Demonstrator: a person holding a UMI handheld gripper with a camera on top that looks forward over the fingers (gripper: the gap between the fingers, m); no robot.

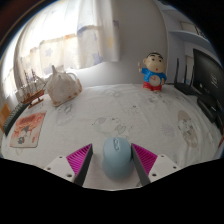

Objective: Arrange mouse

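1. Pale patterned tablecloth (pixel 150 115) covered the table beneath bright curtains.
2. We saw a cartoon figurine (pixel 152 72) at one o'clock, a round bag (pixel 63 87) at ten, a booklet (pixel 28 129) at nine.
3. Our gripper (pixel 115 160) stood open, the light-blue mouse (pixel 117 157) between its pads (pixel 78 157), gaps either side.
4. We judged the mouse ungrasped, arranging still ahead.

The gripper (pixel 117 160) shows at the bottom centre of the frame as two white, angular fingers, one at lower left and one at lower right, each carrying a magenta pad (pixel 78 157) with fine diagonal ridges on its inward-facing side.
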